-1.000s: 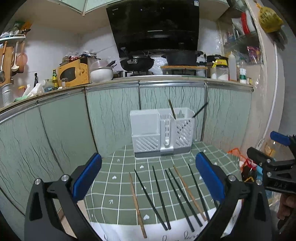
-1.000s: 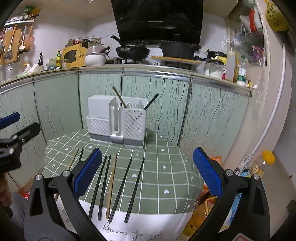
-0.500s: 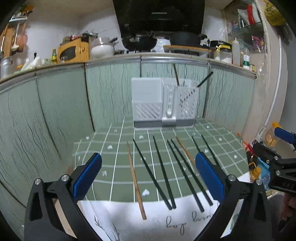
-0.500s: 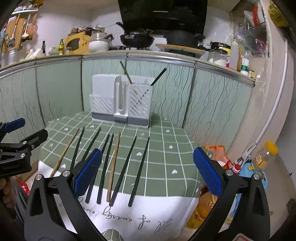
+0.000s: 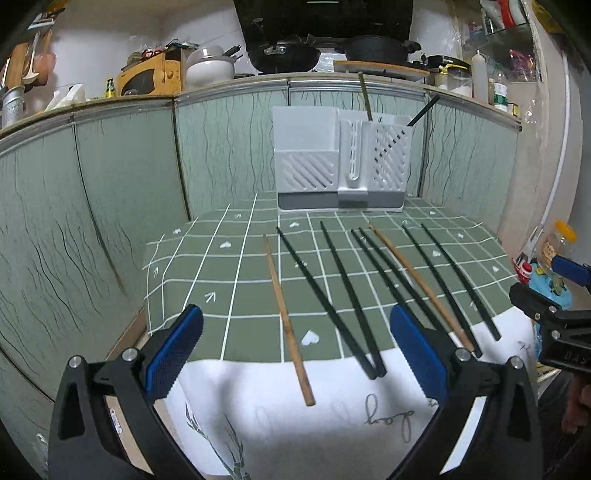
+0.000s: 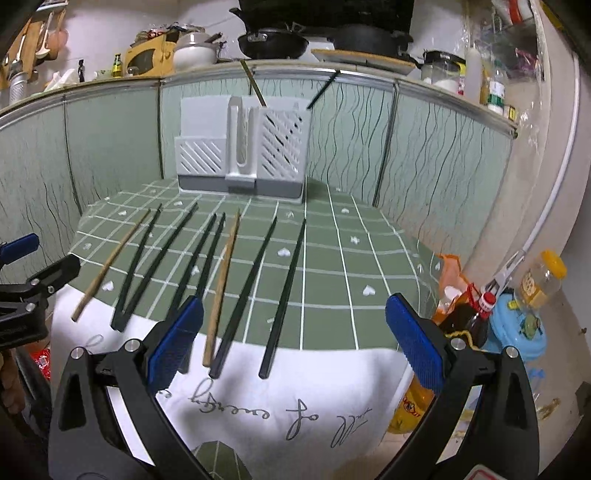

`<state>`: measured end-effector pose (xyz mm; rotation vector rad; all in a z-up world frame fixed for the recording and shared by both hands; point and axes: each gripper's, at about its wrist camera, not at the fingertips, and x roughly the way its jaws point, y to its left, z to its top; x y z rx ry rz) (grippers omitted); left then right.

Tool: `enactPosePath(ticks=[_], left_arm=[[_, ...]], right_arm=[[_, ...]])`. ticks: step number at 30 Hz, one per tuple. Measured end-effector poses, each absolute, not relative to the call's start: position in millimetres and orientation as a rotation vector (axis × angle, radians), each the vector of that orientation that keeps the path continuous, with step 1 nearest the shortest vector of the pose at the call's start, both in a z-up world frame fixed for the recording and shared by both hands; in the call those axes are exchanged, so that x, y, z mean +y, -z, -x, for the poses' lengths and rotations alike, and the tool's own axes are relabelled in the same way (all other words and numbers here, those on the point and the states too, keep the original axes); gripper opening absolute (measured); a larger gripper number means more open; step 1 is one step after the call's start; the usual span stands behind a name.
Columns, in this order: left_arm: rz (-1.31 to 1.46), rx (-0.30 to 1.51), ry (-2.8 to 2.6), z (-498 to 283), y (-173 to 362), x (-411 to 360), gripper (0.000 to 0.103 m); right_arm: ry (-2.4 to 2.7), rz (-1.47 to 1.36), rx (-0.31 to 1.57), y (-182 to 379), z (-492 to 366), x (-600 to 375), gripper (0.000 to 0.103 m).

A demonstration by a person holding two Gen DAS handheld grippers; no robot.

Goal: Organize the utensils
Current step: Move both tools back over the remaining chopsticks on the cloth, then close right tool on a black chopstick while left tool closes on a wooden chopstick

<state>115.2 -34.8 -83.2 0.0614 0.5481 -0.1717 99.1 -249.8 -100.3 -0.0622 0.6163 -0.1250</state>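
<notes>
Both tools are wide open, gripping nothing: left tool [image 5: 295, 347], right tool [image 6: 293, 341]. Black and wooden chopsticks [image 5: 347, 291] lie in a row on the green checked worktop [image 5: 221, 280]. The white slotted plastic utensil holder [image 5: 341, 162] stands behind them.

A kitchen counter [image 5: 221, 96] edged in metal runs above green cabinet doors [image 5: 118, 192] veined with black lines. On it sit a wok [image 5: 282, 55], a pot [image 5: 376, 50] and a white bowl [image 5: 208, 68], under a black hood [image 5: 325, 18].
</notes>
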Motion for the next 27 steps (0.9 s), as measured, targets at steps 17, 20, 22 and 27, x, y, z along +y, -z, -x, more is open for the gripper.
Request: enactPosePath(ticks=[17, 20, 22, 27], left_arm=[[-0.066, 0.616, 0.132, -130, 129, -26, 0.071], [-0.078, 0.617, 0.123, -130, 134, -27, 0.056], [-0.079, 0.618, 0.124, -131, 135, -27, 0.045], [-0.091, 0.612, 0.115, -131, 136, -28, 0.019]], right_arm=[[0.161, 0.009, 0.679, 146, -111, -270, 0.076], [0.147, 0.011, 0.691, 151, -113, -268, 0.063], [0.141, 0.022, 0.694, 153, -114, -266, 0.054], [0.117, 0.024, 0.699, 157, -114, -261, 0.035]])
